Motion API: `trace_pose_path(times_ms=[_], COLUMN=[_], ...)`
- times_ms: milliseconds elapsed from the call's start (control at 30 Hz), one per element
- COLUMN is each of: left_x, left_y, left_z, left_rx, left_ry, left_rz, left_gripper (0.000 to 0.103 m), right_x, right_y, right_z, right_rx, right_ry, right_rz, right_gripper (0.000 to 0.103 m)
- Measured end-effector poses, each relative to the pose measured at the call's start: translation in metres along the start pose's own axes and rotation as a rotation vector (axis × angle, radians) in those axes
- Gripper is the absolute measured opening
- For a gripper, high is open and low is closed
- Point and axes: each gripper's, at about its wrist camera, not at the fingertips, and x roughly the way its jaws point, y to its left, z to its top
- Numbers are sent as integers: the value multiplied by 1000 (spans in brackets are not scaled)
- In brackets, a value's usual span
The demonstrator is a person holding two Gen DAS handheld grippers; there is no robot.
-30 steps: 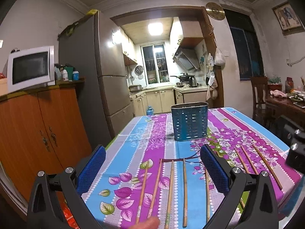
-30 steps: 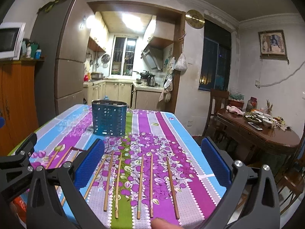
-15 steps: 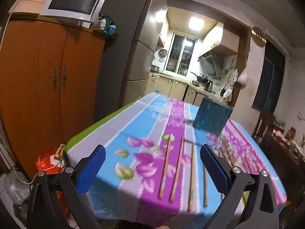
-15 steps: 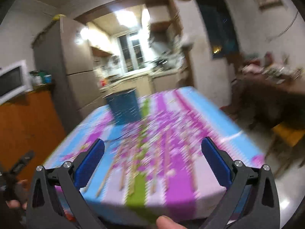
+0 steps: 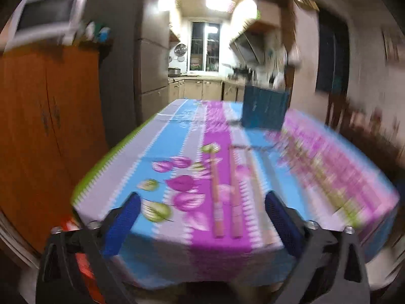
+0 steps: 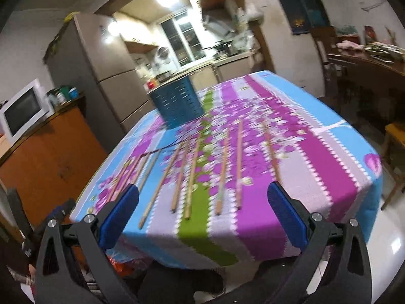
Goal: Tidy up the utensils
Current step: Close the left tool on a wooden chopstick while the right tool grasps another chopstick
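Note:
Several wooden chopsticks [image 6: 193, 169] lie side by side on the flowered tablecloth [image 6: 329, 152], pointing away from me. In the blurred left wrist view two of them [image 5: 225, 190] show near the table's front edge. A blue slotted utensil holder [image 6: 178, 103] stands upright at the far end; it also shows in the left wrist view [image 5: 264, 107]. My left gripper [image 5: 202, 217] is open and empty, in front of the table's near edge. My right gripper [image 6: 202, 210] is open and empty, also off the near edge.
An orange cabinet [image 5: 38, 131] with a microwave [image 5: 48, 20] on top stands left of the table, beside a fridge [image 6: 101, 76]. A dark wooden side table [image 6: 374, 65] with dishes and a stool [image 6: 395, 136] stand to the right. The kitchen lies behind.
Both grippers have pulled back from over the table to beyond its near edge. The left view swung left then back toward the centre; both stay open.

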Motion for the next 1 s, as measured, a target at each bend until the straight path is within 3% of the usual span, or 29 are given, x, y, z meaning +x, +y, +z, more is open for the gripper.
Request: trace_pose_path(times_ms=[33, 100, 200, 267, 400, 633, 900, 1000], left_x=[5, 13, 19, 20, 24, 31, 39, 40], left_y=[0, 7, 2, -9, -20, -7, -9, -7], left_z=[-3, -10, -25, -33, -41, -39, -40, -41], left_rx=[30, 26, 53, 103, 146, 94, 91, 82], left_ry=[16, 62, 115, 113, 105, 94, 76, 67], left_rz=[7, -25, -93, -123, -126, -125, -115, -109], left_gripper=[76, 57, 42, 37, 33, 25, 25, 25], right_x=[0, -1, -1, 0, 1, 7, 23, 28], right_y=[-1, -1, 5, 10, 15, 24, 60, 63], right_z=[1, 1, 2, 3, 2, -7, -30, -33], right_rx=[-6, -30, -103, -157, -223, -305, -469, -476], right_ry=[-7, -15, -28, -34, -41, 2, 65, 83], right_rz=[-2, -6, -18, -26, -29, 12, 40, 36], right_gripper=[97, 92, 83, 81, 79, 58, 55, 54])
